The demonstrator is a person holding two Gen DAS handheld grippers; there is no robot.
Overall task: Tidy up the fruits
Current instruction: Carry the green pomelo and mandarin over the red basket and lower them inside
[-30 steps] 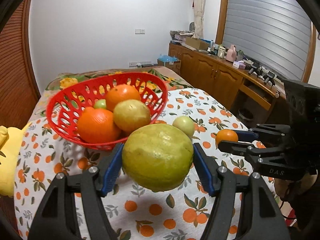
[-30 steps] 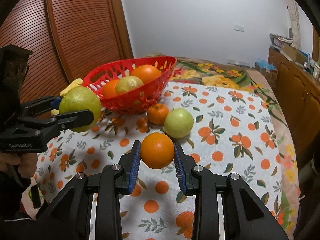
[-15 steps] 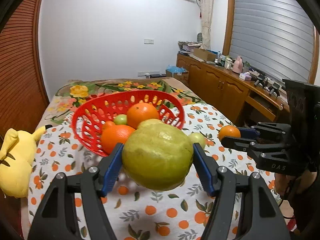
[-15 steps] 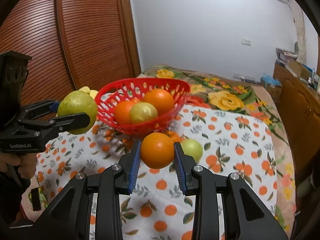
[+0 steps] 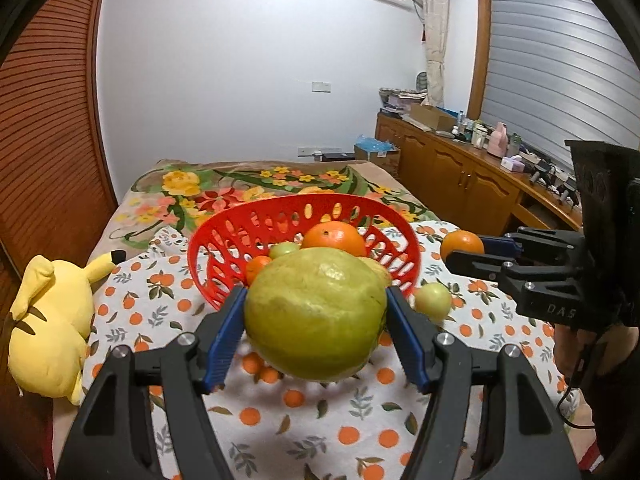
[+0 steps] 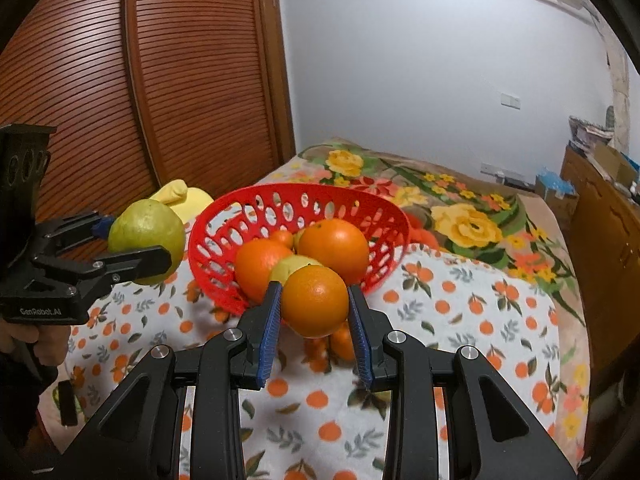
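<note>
Each claw grips fruit before red basket (image 6: 224,216)

left gripper (image 5: 316,330): black angular arms, blue ribbed pads, silver screws, white "GenRobot.AI" lettering | right gripper (image 6: 315,322): same black build, blue pads, silver screws, "DAS" lettering, thin black cable beneath | hand (image 6: 38,346): dark sleeve

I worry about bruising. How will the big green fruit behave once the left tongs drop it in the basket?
The green fruit looks round and smooth, so it will probably roll. It seems bulky, likely heavy. The basket is already piled with oranges, so it may settle on top or slide off.
</note>
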